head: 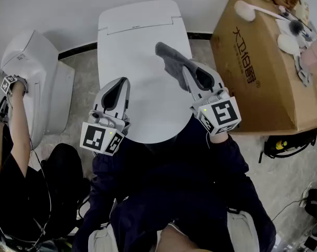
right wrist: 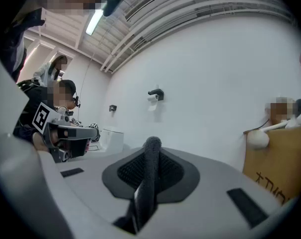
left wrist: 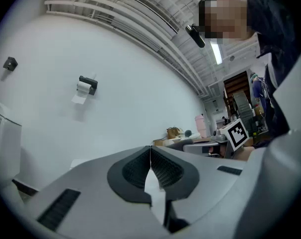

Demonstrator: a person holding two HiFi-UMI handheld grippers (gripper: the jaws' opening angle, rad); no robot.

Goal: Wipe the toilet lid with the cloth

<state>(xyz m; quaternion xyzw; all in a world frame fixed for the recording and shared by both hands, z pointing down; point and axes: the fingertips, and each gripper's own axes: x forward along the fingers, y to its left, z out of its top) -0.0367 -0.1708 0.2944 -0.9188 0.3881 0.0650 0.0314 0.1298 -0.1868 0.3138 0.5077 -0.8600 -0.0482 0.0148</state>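
A person leans over a closed white toilet lid with a two-jaw tool in each hand. The right gripper is clenched on a dark grey cloth. In its own view the cloth stands as a thick fold pinched between the ribbed black pads. In the head view the cloth trails from the jaw tips toward 11 o'clock and lies over the lid's upper right part, at about 1 o'clock from the lid's centre. Whether it presses on the surface cannot be told.

The left gripper hangs over the lid's left edge, at about 8 o'clock from the centre. Its jaws are closed tip to tip with nothing between them, as the left gripper view shows.

A cardboard box stands just beside the toilet at 3 o'clock, and a white long-handled brush lies on top of it. A second white toilet stands at 9 o'clock, where another person's arm reaches in with a marker-cube gripper. A toilet-roll holder hangs on the white wall behind.
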